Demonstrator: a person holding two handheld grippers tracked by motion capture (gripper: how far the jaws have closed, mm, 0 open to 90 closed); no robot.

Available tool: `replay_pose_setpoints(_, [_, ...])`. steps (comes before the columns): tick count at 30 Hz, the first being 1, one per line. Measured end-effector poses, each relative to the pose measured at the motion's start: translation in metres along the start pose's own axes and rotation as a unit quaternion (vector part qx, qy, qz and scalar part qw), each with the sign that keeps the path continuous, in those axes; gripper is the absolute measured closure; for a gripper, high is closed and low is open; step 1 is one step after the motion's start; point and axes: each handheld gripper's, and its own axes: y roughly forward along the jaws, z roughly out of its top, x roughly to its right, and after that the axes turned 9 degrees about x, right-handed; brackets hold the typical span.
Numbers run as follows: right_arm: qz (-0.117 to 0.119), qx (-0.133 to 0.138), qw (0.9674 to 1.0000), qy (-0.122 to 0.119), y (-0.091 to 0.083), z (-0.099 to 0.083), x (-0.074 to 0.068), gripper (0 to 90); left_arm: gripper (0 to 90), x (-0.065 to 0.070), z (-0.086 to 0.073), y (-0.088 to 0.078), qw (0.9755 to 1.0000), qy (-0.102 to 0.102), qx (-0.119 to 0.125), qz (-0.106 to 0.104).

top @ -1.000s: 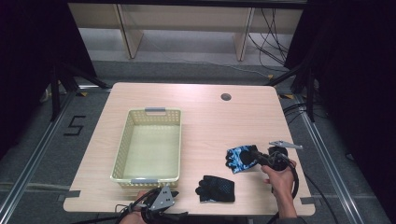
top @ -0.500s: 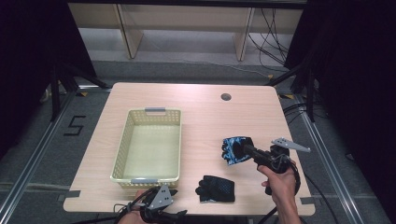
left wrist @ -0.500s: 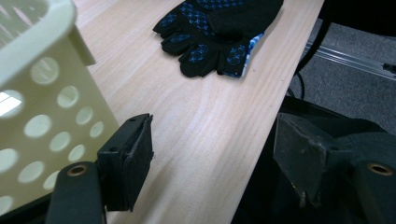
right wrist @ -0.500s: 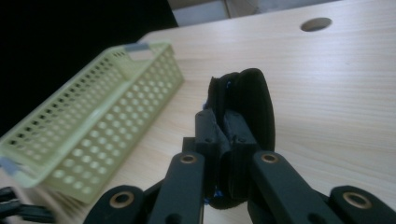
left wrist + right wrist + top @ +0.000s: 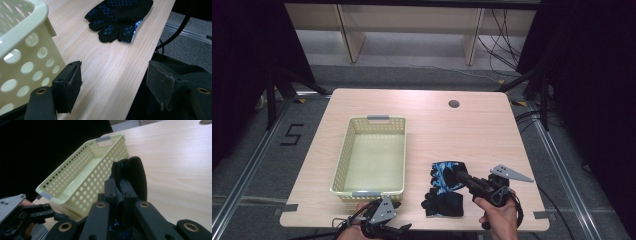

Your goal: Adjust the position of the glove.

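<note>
Fingers, two gloves, one basket

A light wooden table with rounded corners and a round cable hole near its far right edge stands on a grey floor with metal rails along both sides. On the left, the floor carries a black marking shaped like a 5. Beyond the far edge stands pale wooden shelving with loose cables at its right, and black curtains close in on both sides.
</note>
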Motion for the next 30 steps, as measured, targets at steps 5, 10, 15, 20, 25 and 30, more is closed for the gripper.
replay_pose_setpoints(5, [0.013, -0.009, 0.9998, 0.012, 0.001, -0.018, -0.007, 86.4, 27.5, 0.001, -0.001, 0.000, 0.9999, 0.002, -0.005, 0.009])
replay_pose_setpoints(10, [0.019, -0.015, 0.9994, 0.025, 0.000, -0.031, -0.008, 86.3, 27.5, 0.002, -0.002, 0.001, 1.0000, -0.004, -0.003, 0.007])
replay_pose_setpoints(15, [0.031, -0.021, 0.9984, 0.042, 0.001, -0.044, -0.010, 86.3, 27.6, -0.001, 0.000, -0.001, 0.9997, 0.017, -0.018, 0.001])
replay_pose_setpoints(20, [0.026, -0.023, 0.9980, 0.053, 0.002, -0.052, -0.010, 86.3, 27.6, 0.002, -0.001, 0.001, 0.9999, -0.003, -0.012, 0.001])
replay_pose_setpoints(25, [0.017, -0.033, 0.9961, 0.080, 0.000, -0.059, -0.008, 86.1, 27.7, 0.003, -0.002, 0.002, 0.9999, 0.003, -0.006, 0.011])
replay_pose_setpoints(30, [-0.009, -0.033, 0.9949, 0.095, -0.002, -0.072, 0.003, 84.8, 28.3, 0.006, -0.003, 0.004, 0.9999, -0.005, 0.001, 0.009])
